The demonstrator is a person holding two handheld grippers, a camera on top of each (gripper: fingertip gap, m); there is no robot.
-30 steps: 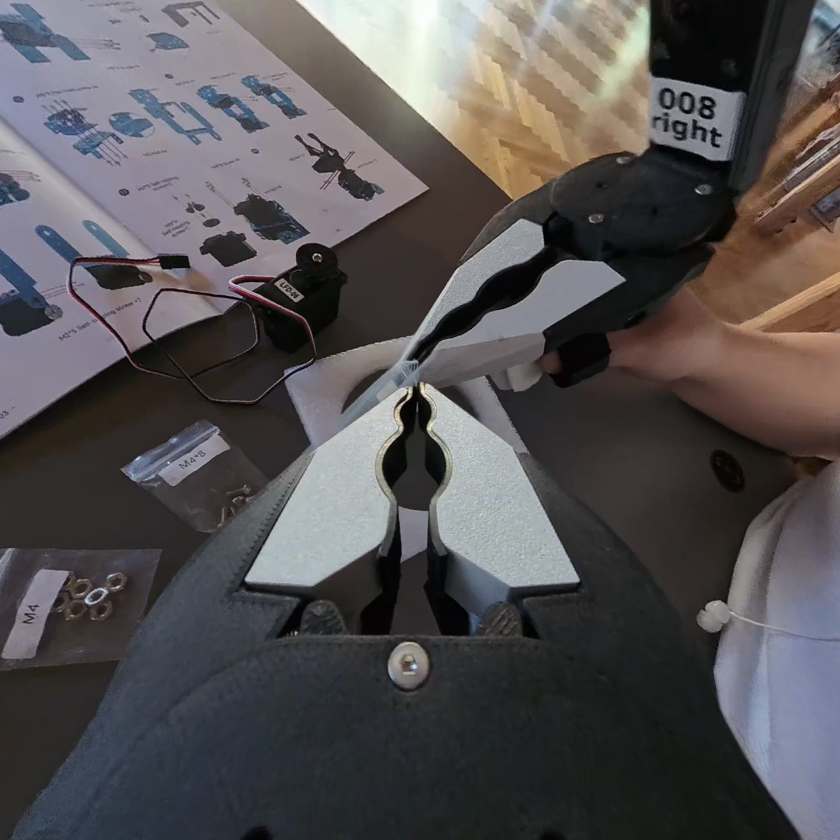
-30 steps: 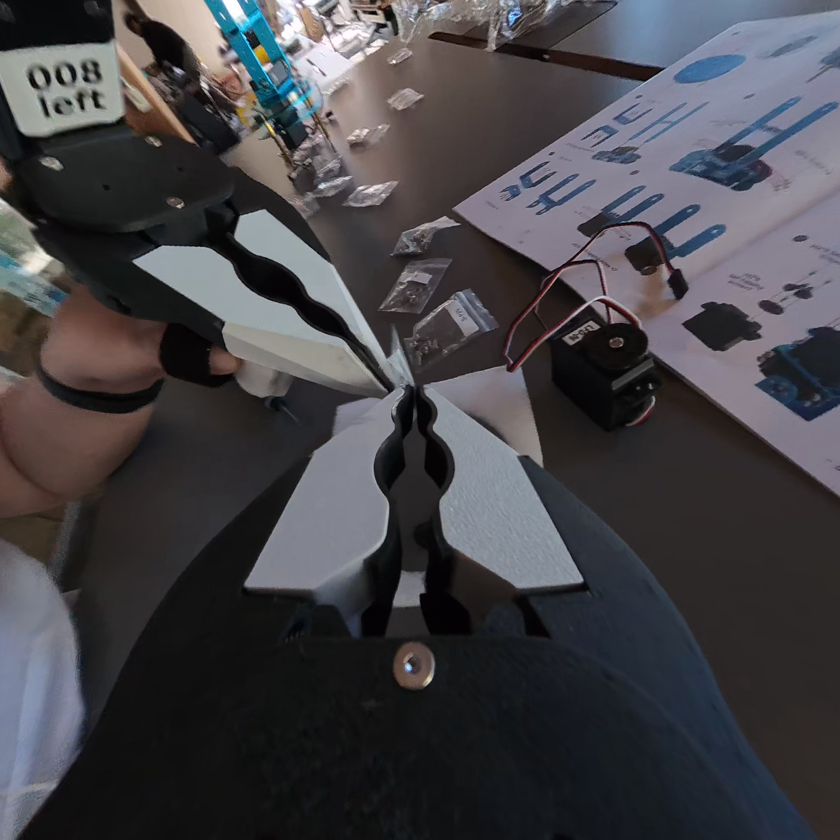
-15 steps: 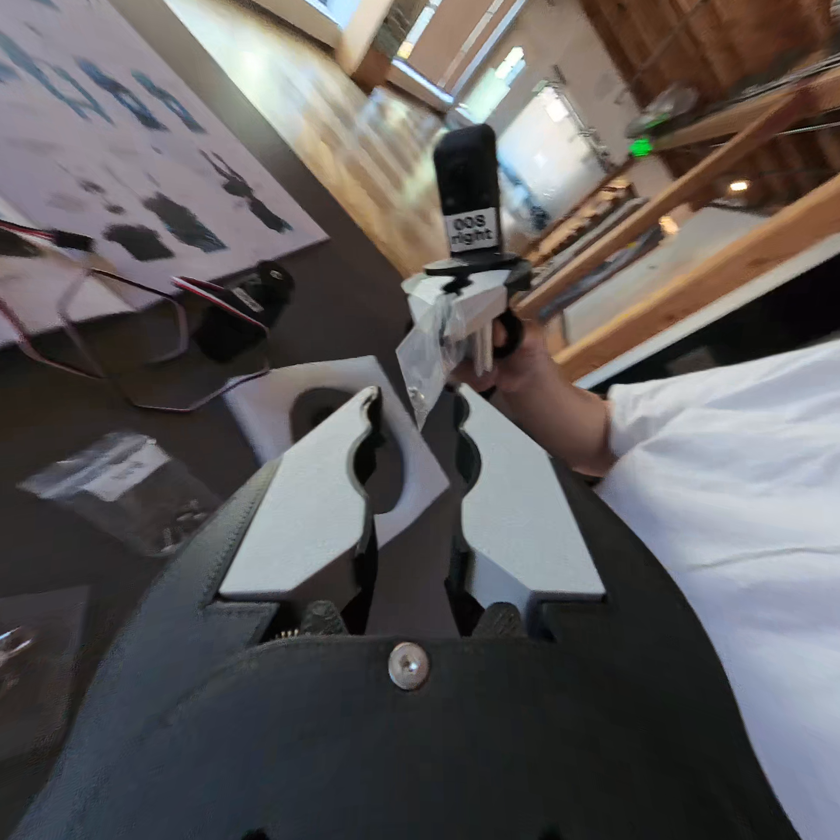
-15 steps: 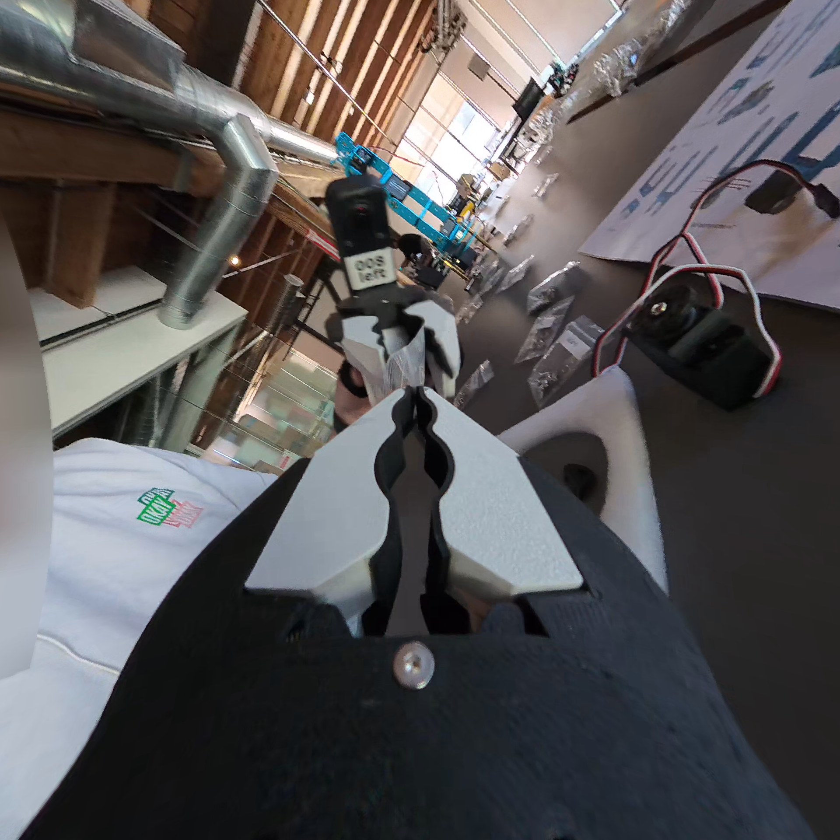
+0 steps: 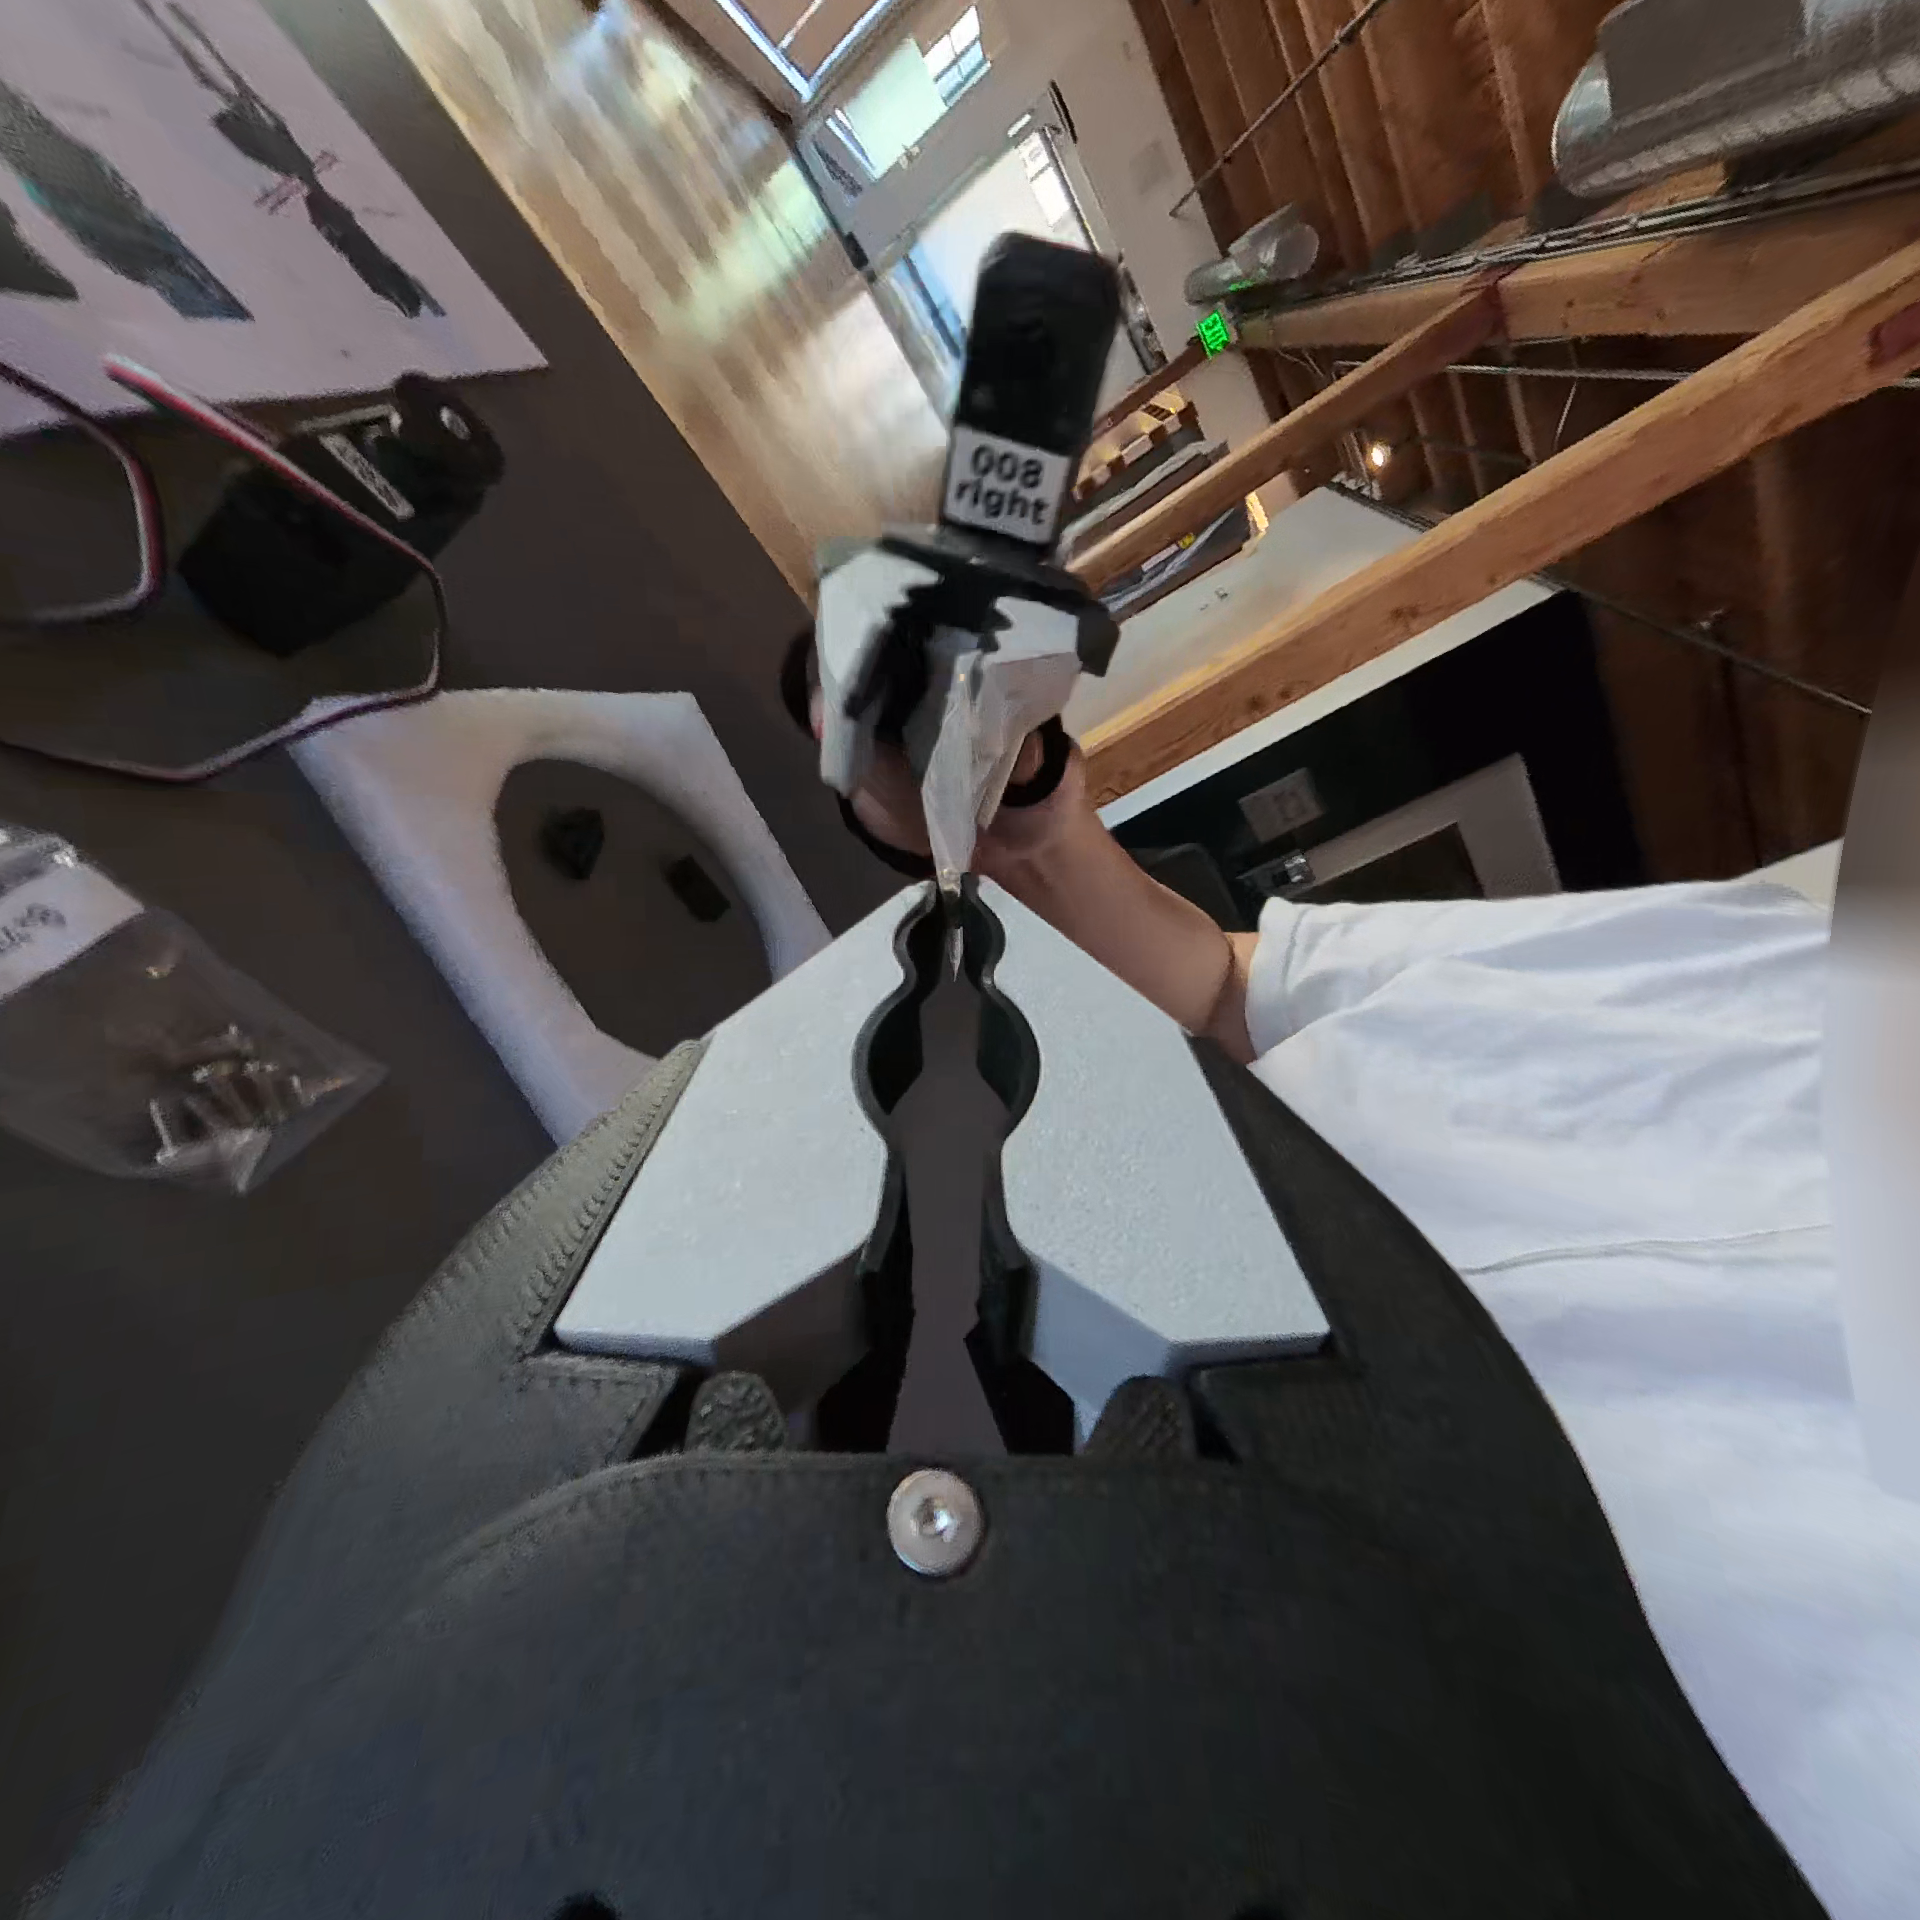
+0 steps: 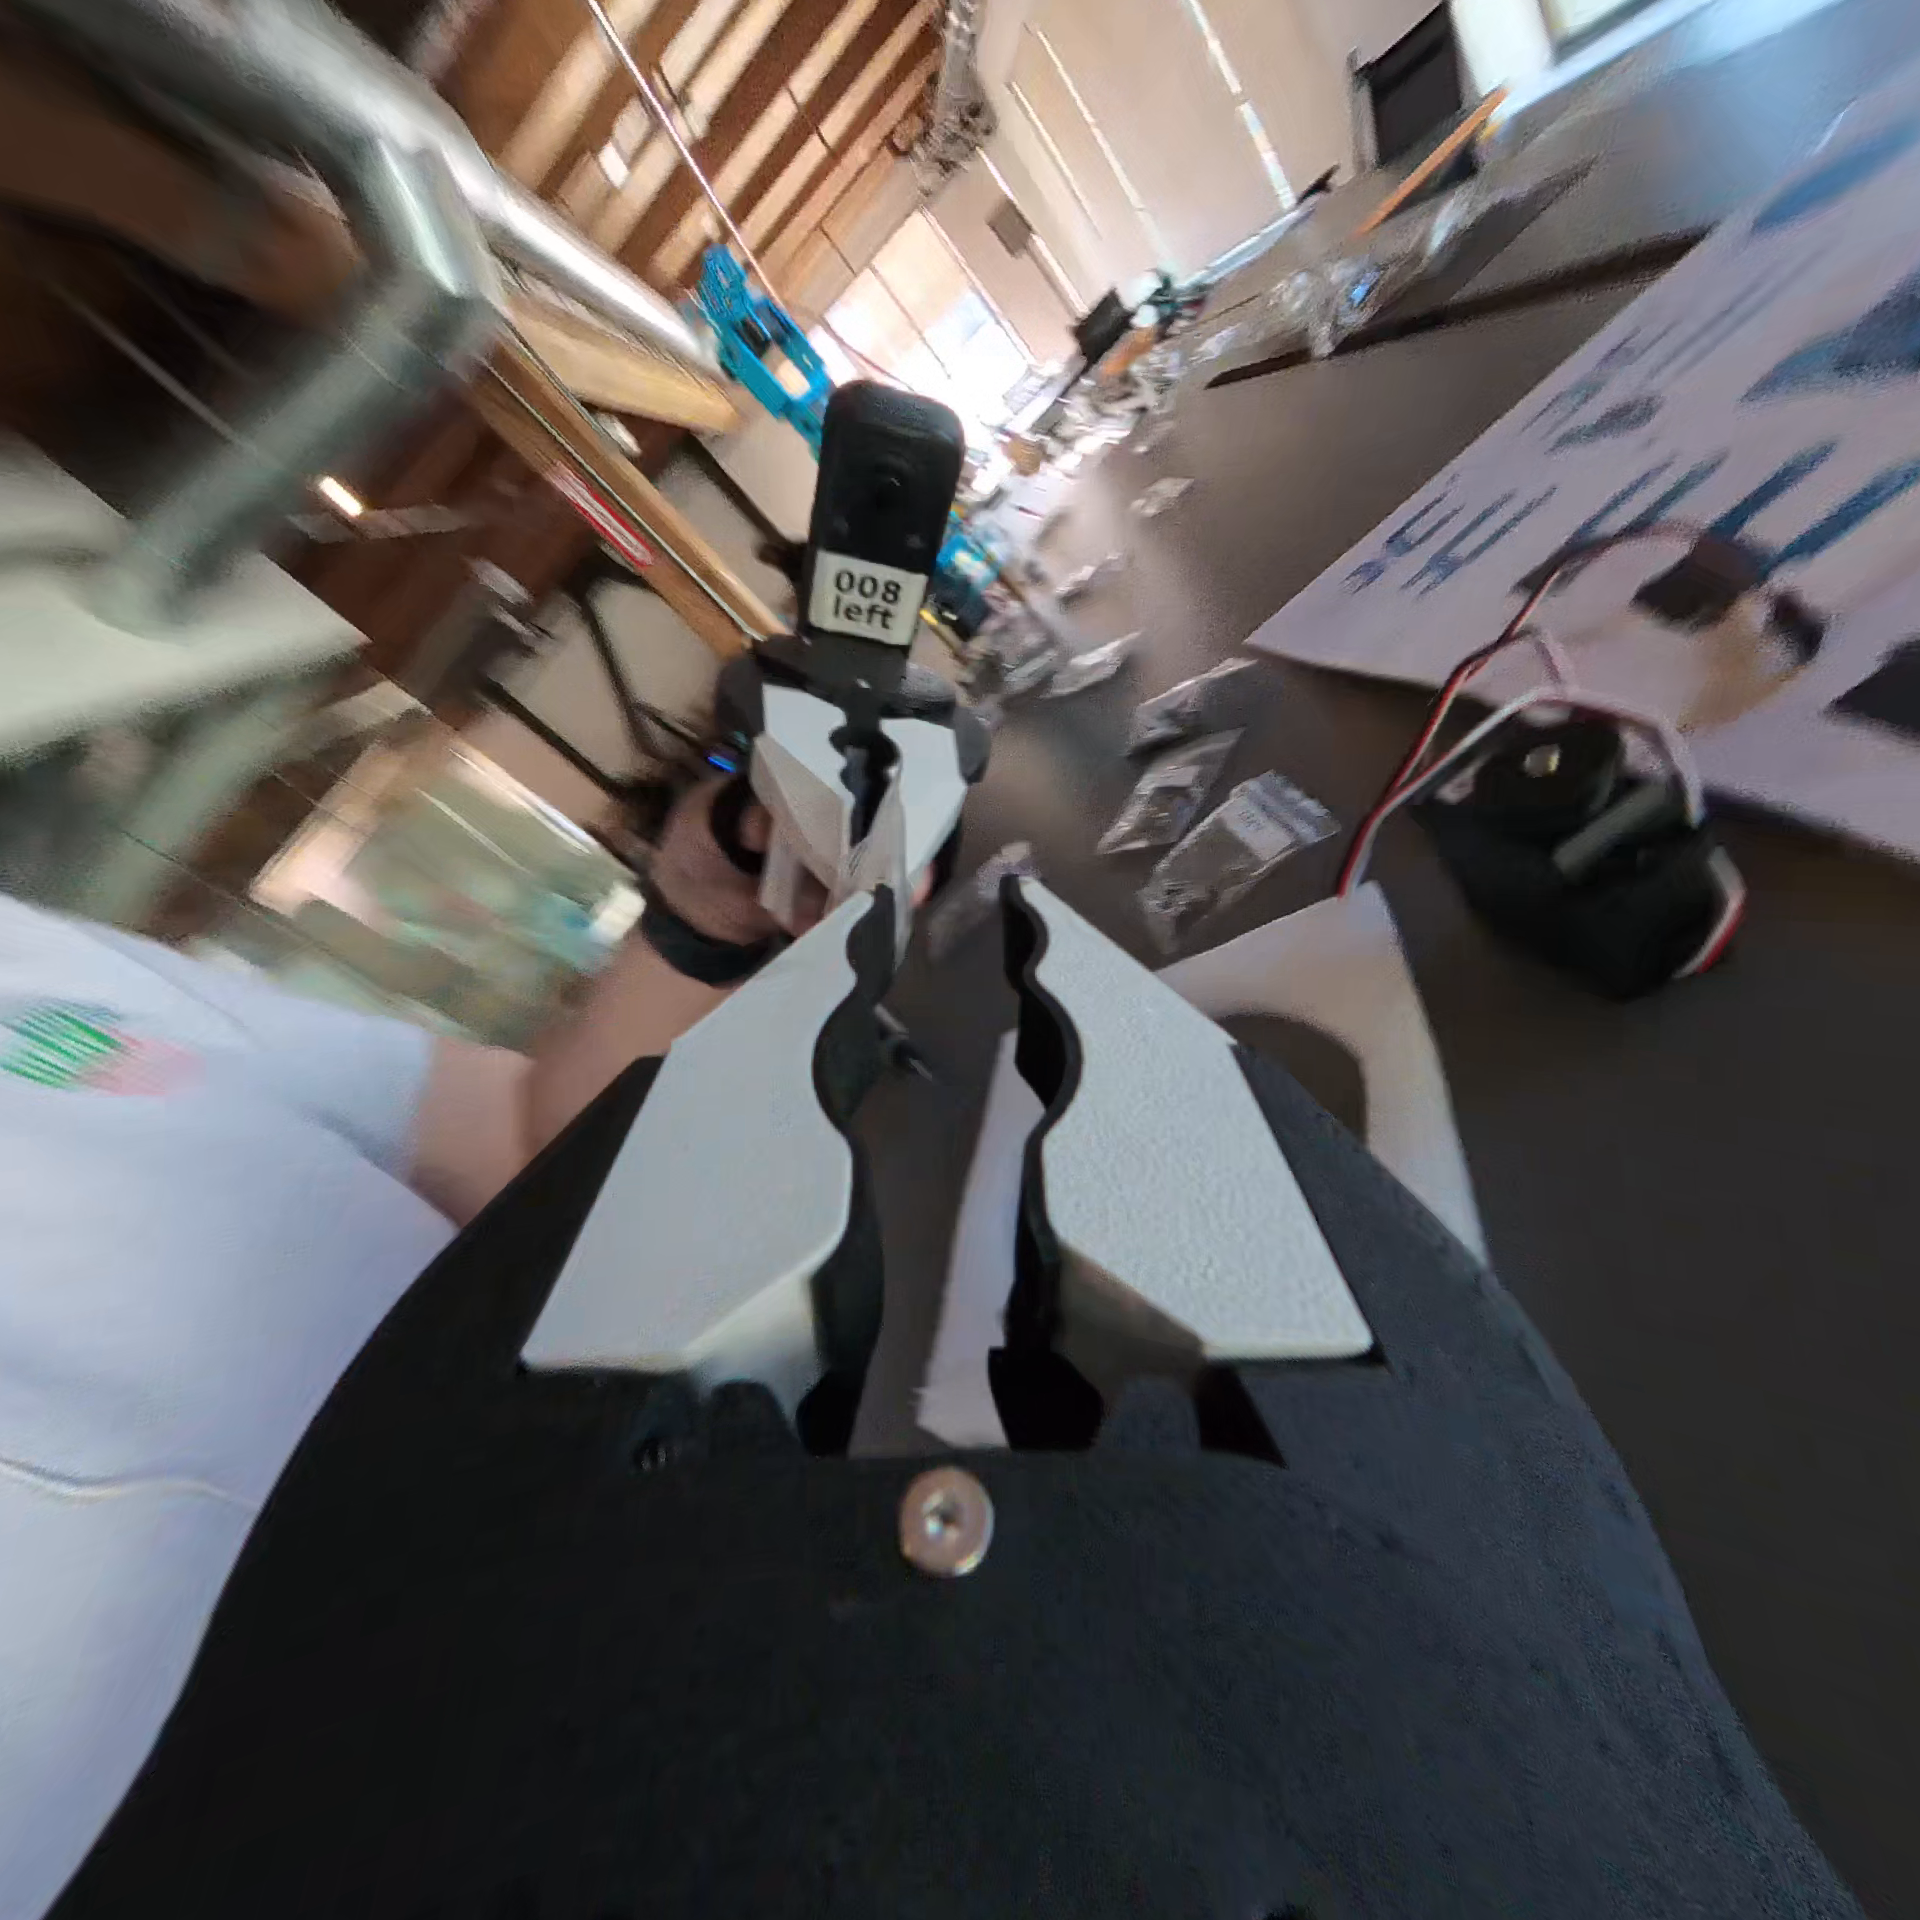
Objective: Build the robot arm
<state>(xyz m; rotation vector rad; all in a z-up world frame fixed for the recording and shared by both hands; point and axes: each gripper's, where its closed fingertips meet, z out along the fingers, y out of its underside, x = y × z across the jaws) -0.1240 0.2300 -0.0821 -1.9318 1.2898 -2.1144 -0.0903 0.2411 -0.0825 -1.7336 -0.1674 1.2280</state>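
My left gripper is shut on the lower corner of a small clear plastic bag. The bag stretches from my fingertips up to the right gripper, which faces me in the air. In the right wrist view, my right gripper is open, with nothing pressed between its pads. The bag hangs at the left gripper, just beyond my left fingertip. Below is a white foam piece with an oval cutout that has two small black parts in it.
A black servo with red, white and black wires lies on the dark table, near a printed instruction sheet. Clear bags of screws lie at the left. The servo and several bags also show in the right wrist view. A person's white shirt is close. Some 4 centimetres of space lies between my two pairs of fingers. The white foam piece sits 8 centimetres or so from the ends of my right fingers. It is also in sight in the right wrist view.
A second ago both grippers pinched the bag over the foam. The left opened while the right held the bag, then shut on it again; the right has now opened. Both have lifted and tilted.
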